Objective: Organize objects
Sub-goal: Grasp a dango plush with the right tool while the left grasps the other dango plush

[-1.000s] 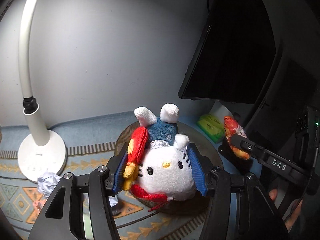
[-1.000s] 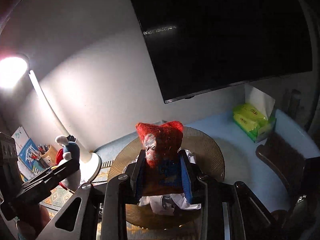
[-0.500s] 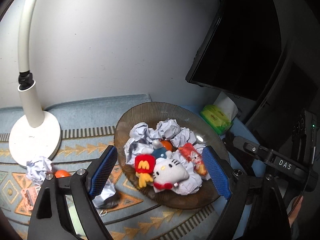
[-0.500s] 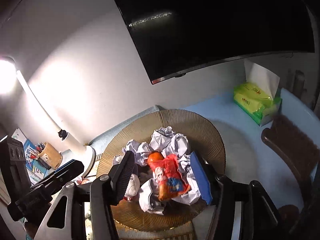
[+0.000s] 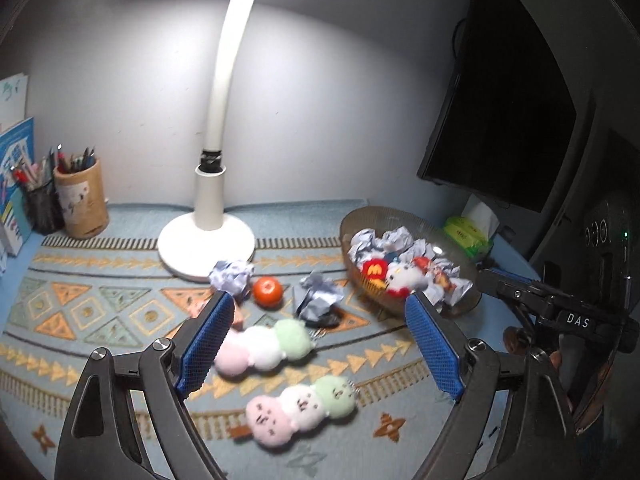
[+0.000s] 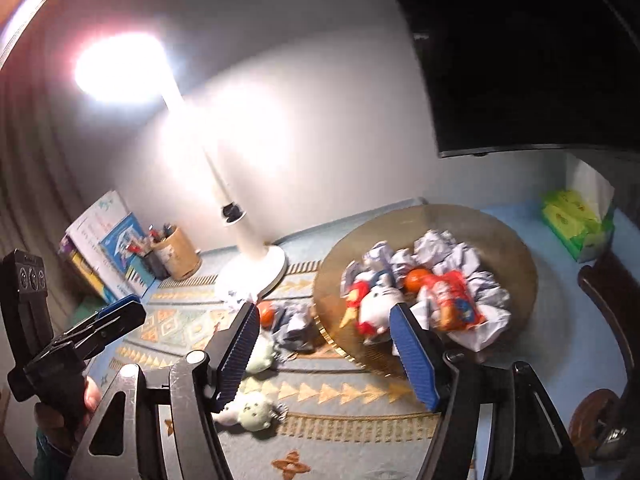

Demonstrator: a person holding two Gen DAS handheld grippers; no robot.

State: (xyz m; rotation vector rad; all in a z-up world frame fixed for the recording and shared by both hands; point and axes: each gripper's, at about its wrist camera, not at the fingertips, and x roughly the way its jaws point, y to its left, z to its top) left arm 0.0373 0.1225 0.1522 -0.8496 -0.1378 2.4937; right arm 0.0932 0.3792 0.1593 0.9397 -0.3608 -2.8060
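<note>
With both tools empty and spread apart, the left tool [image 5: 316,344] is being lined up over the nearer dumpling plush [image 5: 301,408] on the worktop [image 5: 100,320], probably best gripped across its middle ball, the bowl [image 5: 464,304] standing far right.

White letters "DAS" are printed on the black right tool [image 5: 576,320]; a yellow "M" marks a red plush [image 5: 374,270].
</note>
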